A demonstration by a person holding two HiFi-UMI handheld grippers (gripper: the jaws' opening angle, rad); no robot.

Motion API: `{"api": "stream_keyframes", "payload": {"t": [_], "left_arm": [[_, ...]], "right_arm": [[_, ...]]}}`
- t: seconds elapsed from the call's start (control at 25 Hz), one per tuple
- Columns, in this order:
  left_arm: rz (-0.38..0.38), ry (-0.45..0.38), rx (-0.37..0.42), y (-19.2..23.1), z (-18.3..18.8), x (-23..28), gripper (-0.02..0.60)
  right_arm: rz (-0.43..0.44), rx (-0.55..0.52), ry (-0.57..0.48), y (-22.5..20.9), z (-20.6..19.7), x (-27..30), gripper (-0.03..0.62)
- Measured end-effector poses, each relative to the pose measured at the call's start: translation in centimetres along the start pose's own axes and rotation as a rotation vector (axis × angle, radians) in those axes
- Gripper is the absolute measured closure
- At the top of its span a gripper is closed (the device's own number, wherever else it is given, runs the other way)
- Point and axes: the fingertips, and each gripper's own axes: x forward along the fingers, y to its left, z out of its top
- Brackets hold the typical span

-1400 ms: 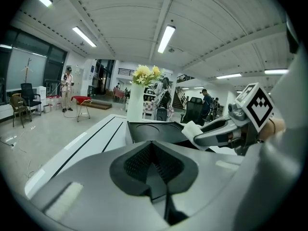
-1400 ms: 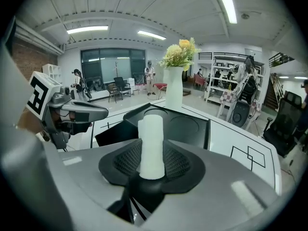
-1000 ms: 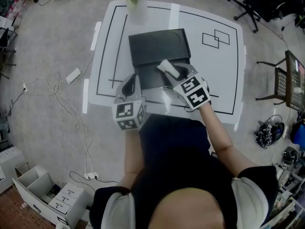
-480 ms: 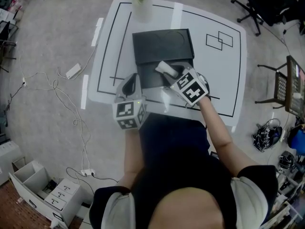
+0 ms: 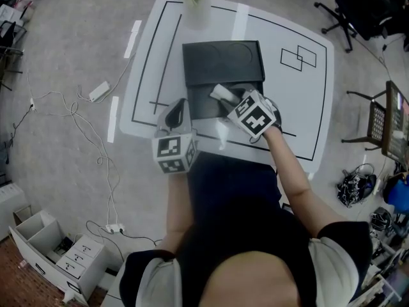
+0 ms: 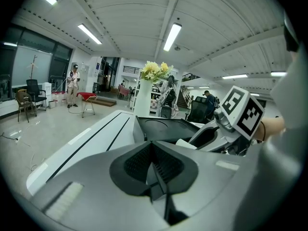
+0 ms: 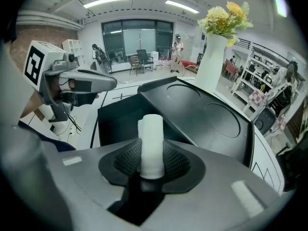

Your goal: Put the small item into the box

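Observation:
The open black box (image 5: pixel 204 104) lies in the middle of the white table (image 5: pixel 300 101), its lid (image 5: pixel 223 61) folded back behind the tray. My right gripper (image 5: pixel 229 99) tilts steeply down over the tray, shut on the small item (image 5: pixel 219 92), a white cylinder. In the right gripper view the small item (image 7: pixel 152 138) stands upright between the pads of the right gripper (image 7: pixel 152 159), above the box's dark inside (image 7: pixel 120 121). My left gripper (image 5: pixel 179 107) rests near the table's front edge, left of the box. In its own view the left gripper (image 6: pixel 155 166) is shut on nothing.
A white vase of yellow flowers (image 5: pixel 197 5) stands at the table's back edge behind the box. Cables (image 5: pixel 83 133) trail over the floor at the left. White drawers (image 5: pixel 57 254) sit lower left, and a chair (image 5: pixel 374 117) stands at the right.
My right gripper has sunk a little and rolled, carrying the white item lower over the box's tray. The left gripper has stayed in place.

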Motion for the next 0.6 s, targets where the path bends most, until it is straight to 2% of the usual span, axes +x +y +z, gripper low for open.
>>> {"api": "stream_keyframes", "payload": {"t": [0.6], "left_arm": [[-0.001,0.012,-0.002,0.3,0.1,1.0,0.572]], "right_arm": [[0.048,-0.001,0.096,0.1,-1.0,2.1,0.461]]}}
